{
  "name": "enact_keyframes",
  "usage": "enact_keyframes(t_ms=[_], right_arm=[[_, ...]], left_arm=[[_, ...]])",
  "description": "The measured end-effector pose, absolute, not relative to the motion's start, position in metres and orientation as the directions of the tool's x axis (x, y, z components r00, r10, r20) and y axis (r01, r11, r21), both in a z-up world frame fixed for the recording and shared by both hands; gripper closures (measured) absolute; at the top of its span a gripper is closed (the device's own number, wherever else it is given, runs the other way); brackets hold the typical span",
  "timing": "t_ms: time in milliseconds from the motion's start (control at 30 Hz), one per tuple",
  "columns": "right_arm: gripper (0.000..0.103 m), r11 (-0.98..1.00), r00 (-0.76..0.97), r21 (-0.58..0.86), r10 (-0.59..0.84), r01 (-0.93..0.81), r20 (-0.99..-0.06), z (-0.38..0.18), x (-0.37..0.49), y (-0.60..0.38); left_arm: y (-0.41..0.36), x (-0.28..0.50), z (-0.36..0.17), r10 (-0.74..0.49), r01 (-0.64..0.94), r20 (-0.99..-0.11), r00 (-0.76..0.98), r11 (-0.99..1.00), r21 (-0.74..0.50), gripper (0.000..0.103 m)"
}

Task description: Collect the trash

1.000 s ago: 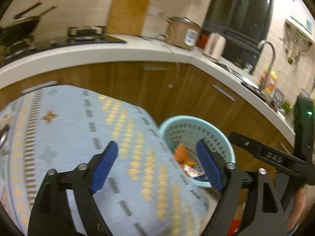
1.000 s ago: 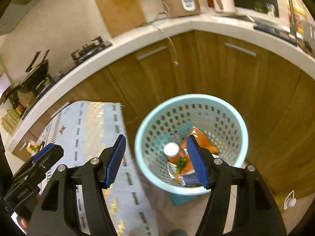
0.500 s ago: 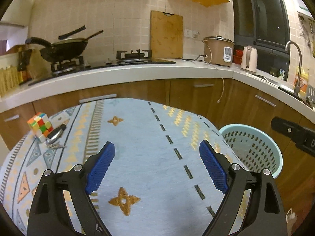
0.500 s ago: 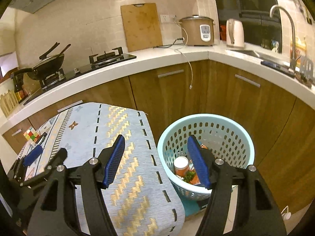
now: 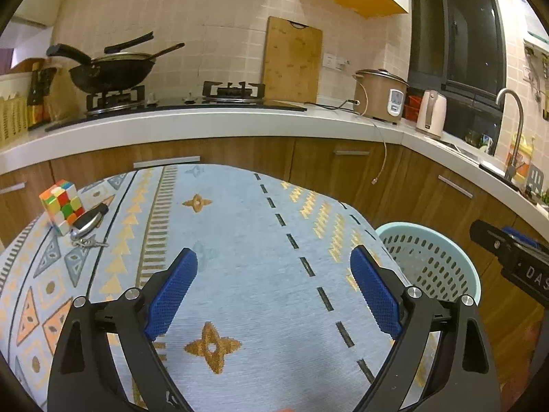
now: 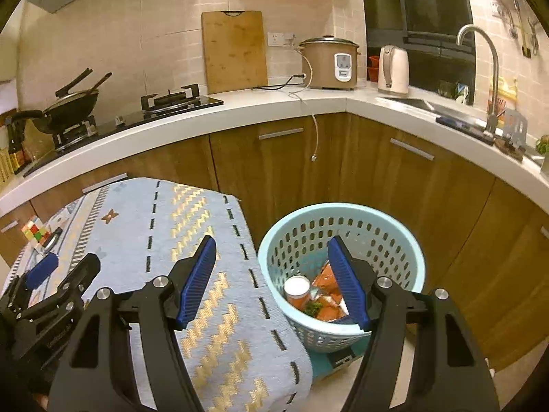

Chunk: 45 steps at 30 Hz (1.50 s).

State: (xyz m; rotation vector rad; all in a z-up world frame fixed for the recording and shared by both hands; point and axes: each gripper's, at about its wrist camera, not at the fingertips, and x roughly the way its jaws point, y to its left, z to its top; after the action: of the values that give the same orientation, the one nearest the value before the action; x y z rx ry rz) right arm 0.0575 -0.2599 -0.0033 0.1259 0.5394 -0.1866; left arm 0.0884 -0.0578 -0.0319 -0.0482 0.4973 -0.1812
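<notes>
1. Both views swung from the basket [image 6: 343,267] up over the table [image 5: 240,240].
2. Left tool [image 5: 272,292] opening wide, empty; right tool [image 6: 271,281] part open, empty.
3. Trash [image 6: 322,298] lies inside the basket, at 3 o'clock off the table.
4. Puzzle cube [image 5: 61,206] and keys [image 5: 87,226] at 10 o'clock.

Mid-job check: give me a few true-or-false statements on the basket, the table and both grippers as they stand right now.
1. The light blue basket already holds trash, including an orange wrapper and a white-capped container. True.
2. The left gripper is clamped on a wrapper. False: its jaws are opening and nothing is between them.
3. A Rubik's cube sits on the patterned tablecloth beside a set of keys. True.
4. The basket stands on the table. False: it stands on the floor beside the table.
5. The right gripper carries a bottle. False: it is empty.
</notes>
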Motion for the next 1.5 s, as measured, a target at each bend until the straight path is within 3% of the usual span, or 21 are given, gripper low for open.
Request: enact_keyframes(t_ms=[1500], right_arm=[[0.034,0.977,0.842,0.062,-0.145,0.206,-0.519,0.001,0.061,-0.257]], left_arm=[[-0.058,0.096,-0.037,-0.161,0.144,-0.515,0.842,0.987,-0.072,0.008]])
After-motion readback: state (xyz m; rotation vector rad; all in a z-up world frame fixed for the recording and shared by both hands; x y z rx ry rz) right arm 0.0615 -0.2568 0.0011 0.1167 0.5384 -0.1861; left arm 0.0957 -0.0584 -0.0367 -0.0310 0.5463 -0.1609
